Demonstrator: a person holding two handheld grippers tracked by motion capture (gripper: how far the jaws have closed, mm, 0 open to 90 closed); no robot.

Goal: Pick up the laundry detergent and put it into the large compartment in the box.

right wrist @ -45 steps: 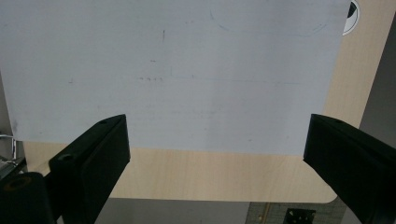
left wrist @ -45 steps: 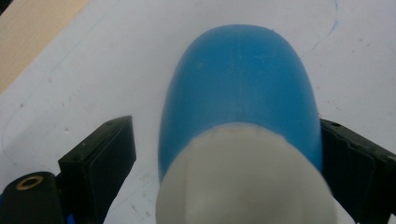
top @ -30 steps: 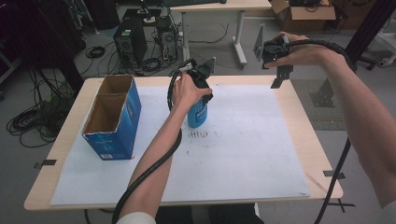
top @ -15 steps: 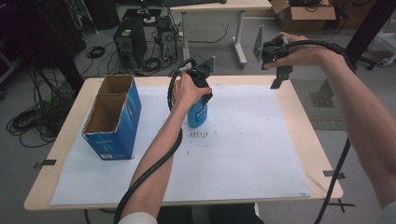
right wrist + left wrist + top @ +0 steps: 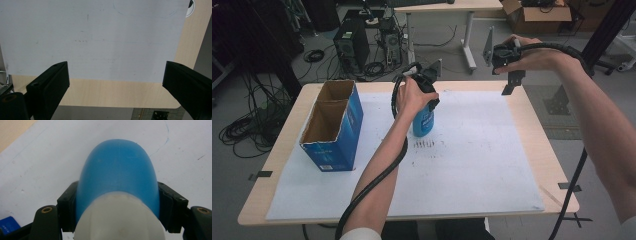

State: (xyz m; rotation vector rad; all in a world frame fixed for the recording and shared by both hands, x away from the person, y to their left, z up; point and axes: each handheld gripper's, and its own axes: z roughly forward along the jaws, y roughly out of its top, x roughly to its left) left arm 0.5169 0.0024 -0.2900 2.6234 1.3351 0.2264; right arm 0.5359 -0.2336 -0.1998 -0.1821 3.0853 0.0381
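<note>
A blue bottle (image 5: 424,121) with a white cap stands upright on the white sheet near the table's middle. My left gripper (image 5: 427,102) comes down on it from above. Its jaws have just been closing, and in the left gripper view the black pads (image 5: 68,205) press against both sides of the bottle (image 5: 117,175) just below the cap. My right gripper (image 5: 511,82) is held high over the table's far right corner. Its jaws stand wide open around nothing (image 5: 116,75), looking down on the sheet and the table edge.
An open-topped blue cardboard box (image 5: 334,127) with two compartments stands at the left of the table (image 5: 537,130). A white paper sheet (image 5: 472,170) covers most of the top. Computer towers, cables and another table lie on the floor beyond.
</note>
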